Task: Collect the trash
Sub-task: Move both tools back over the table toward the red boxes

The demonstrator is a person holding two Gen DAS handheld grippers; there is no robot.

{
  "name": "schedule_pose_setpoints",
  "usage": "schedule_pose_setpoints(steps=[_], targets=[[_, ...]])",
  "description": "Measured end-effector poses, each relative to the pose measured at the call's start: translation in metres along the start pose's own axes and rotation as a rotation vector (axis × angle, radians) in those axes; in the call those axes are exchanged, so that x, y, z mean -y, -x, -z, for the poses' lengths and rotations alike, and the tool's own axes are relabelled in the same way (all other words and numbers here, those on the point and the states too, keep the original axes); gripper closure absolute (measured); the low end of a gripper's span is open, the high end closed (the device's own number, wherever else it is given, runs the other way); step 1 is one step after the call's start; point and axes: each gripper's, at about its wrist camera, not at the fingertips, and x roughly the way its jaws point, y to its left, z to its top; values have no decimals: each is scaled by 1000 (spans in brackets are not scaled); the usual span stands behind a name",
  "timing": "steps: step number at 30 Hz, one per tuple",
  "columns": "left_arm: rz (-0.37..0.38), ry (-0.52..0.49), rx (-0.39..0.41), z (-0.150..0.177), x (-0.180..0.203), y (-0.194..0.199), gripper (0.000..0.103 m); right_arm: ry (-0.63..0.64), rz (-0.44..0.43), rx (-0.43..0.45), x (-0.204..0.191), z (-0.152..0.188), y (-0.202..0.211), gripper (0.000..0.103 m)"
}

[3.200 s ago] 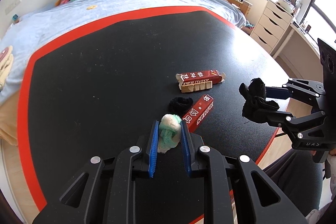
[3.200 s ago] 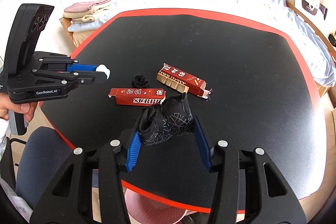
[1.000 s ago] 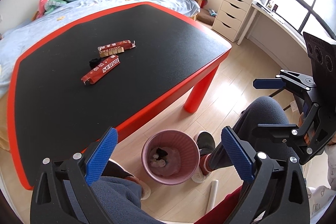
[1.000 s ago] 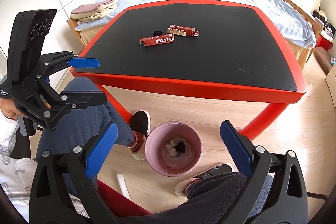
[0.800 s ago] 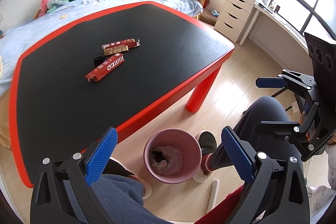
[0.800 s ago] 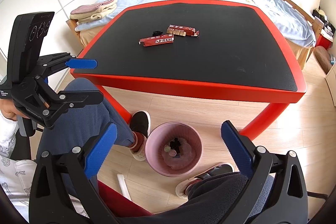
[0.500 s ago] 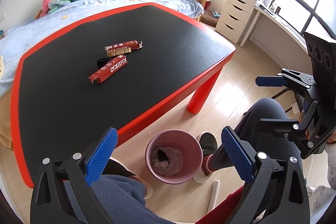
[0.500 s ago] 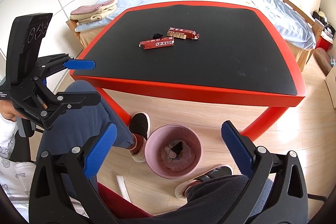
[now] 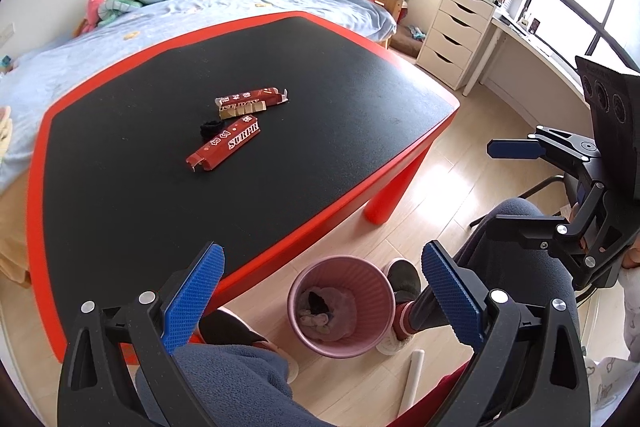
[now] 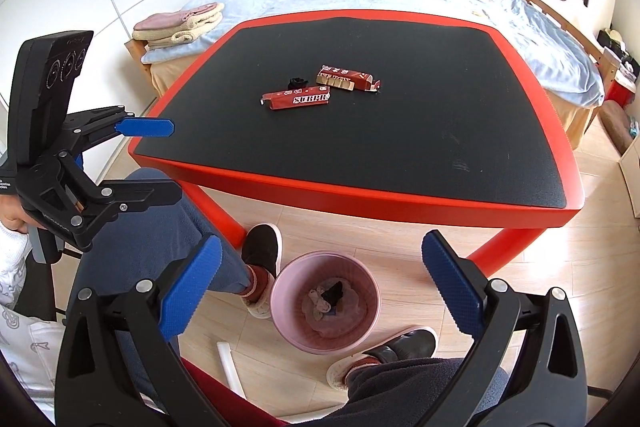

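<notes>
Ahead of your fingers, the nearer red wrapper (image 10: 297, 100) reads "SURPR"; the farther red wrapper (image 10: 346, 79) shows partly legible "ISE DAY".

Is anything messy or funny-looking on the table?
Yes. Two torn-open red wrappers lie skewed on the table, with a small black scrap beside them. A white stick lies on the floor by the pink bin. Both tongs are open and empty.
</notes>
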Motion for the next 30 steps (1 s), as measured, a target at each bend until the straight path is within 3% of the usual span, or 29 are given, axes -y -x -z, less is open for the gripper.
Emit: schedule_pose_setpoints(steps=[16,30], targets=[[-31,6,11,-36,-43,-16,8,29,-1,13,14,-54,-28,4],[-25,5,-42,-59,-82,-62,8,40,21,-30,39,-96,-88,4]])
